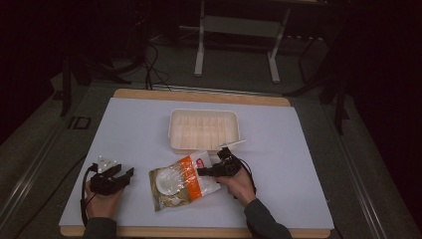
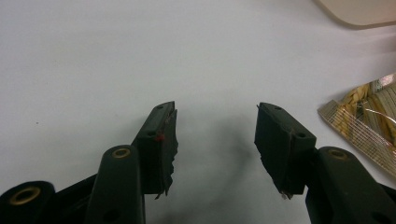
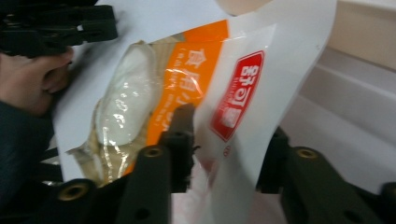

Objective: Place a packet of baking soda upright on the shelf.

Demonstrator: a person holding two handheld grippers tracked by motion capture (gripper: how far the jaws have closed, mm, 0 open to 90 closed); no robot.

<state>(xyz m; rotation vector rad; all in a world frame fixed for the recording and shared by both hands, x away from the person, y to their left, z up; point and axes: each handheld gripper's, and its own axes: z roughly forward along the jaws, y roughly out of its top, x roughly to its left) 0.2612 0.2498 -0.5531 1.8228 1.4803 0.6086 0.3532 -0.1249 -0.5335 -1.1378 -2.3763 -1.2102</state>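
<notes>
Dark floor surrounds the white tabletop (image 1: 124, 129), where a cream tray (image 1: 203, 130) sits beyond the snack bag (image 1: 182, 180). Probably to lift it toward that tray, the right gripper (image 1: 205, 172) has its jaws around the bag's white top edge, seemingly clamped on it. Orange-banded, with a clear window showing pale contents, the bag lies near centre-front. Off to the side, the left gripper (image 1: 127, 175) rests spread and empty.

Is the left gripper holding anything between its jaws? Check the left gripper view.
No, the left gripper stands open over the bare white table, with the snack bag lying off to one side.
</notes>
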